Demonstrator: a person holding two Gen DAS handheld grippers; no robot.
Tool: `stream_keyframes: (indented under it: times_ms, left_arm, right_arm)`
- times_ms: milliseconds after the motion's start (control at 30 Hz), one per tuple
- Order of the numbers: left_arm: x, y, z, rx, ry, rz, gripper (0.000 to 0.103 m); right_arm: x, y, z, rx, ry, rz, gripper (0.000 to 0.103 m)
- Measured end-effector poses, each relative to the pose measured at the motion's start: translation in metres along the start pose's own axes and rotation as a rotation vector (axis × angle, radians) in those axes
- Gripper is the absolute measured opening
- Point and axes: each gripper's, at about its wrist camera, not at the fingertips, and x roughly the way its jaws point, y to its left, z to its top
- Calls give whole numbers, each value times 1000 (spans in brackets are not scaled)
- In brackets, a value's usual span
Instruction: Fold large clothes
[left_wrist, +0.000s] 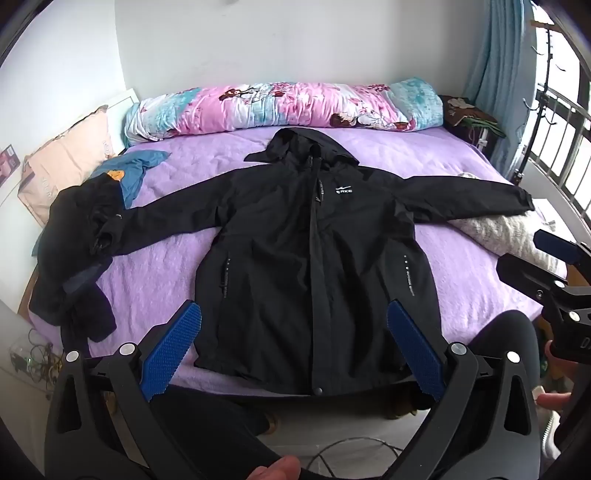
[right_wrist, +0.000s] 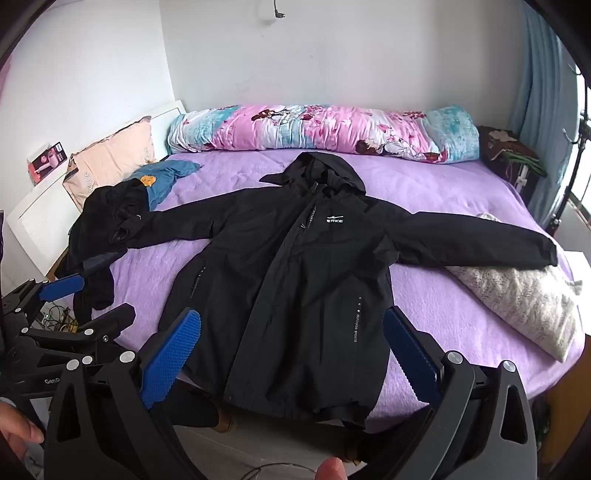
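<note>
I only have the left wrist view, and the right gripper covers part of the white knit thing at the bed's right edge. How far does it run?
Observer: The white knit item runs on toward the bed's near edge. The jacket sleeve lies across its far end.
Operator: How does my left gripper look from outside?
Observer: The left gripper has its fingers apart and holds nothing. It is beside the dark clothes pile.
Operator: Is the pillow's lettering readable?
Observer: The peach pillow reads WOOF.
</note>
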Motion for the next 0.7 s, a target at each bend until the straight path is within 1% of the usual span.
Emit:
stream_keyframes:
  times_ms: [700]
  left_arm:
    - [0, 0, 0, 1, -7, 2, 97]
  right_arm:
    - [0, -4, -2, 7, 0, 5, 97]
